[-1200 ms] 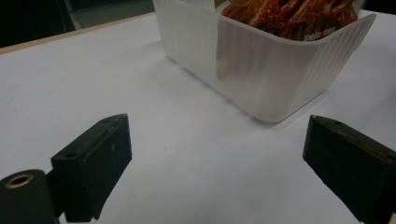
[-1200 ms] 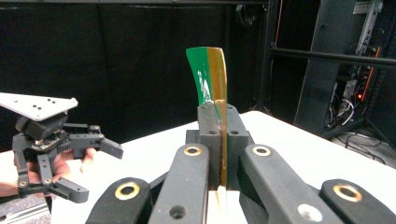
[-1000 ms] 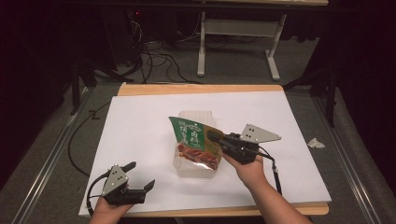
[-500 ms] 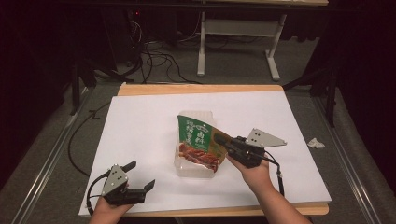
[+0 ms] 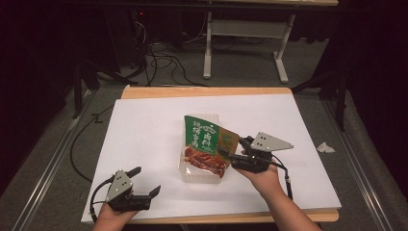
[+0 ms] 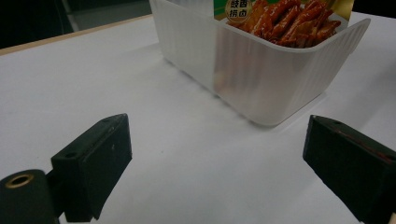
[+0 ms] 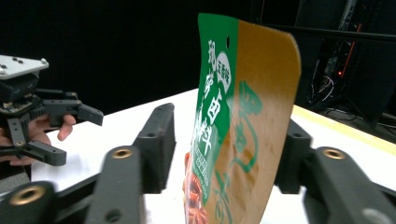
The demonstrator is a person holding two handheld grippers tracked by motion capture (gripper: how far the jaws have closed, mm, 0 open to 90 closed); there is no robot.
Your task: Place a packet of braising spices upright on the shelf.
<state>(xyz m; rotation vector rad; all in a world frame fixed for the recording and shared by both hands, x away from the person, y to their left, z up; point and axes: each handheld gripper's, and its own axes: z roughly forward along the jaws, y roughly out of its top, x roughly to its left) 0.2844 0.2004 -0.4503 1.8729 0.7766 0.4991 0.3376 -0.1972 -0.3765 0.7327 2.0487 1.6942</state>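
Observation:
A green and brown snack packet [image 5: 207, 147] stands tilted in a clear plastic box [image 5: 192, 174] at the middle of the white sheet. My right gripper [image 5: 230, 156] is at the packet's right edge. Its jaws have just been opening, and in the right gripper view the packet [image 7: 233, 126] stands loose between them, with a gap at the left jaw. My left gripper [image 5: 146, 181] rests open near the front left edge, holding nothing. In the left gripper view, the box [image 6: 261, 74] and the packet [image 6: 280, 18] lie ahead of that gripper [image 6: 215, 154].
A white sheet [image 5: 144, 130] covers the wooden table. A crumpled scrap [image 5: 325, 147] lies on the floor at the right. Cables [image 5: 159, 62] and a white metal frame [image 5: 240, 29] are beyond the far edge. The left gripper [image 7: 77, 137] shows far off in the right gripper view.
The right gripper's jaws have parted from the packet, which now leans in the box by itself. The right hand shifted only slightly. The left gripper has not moved.

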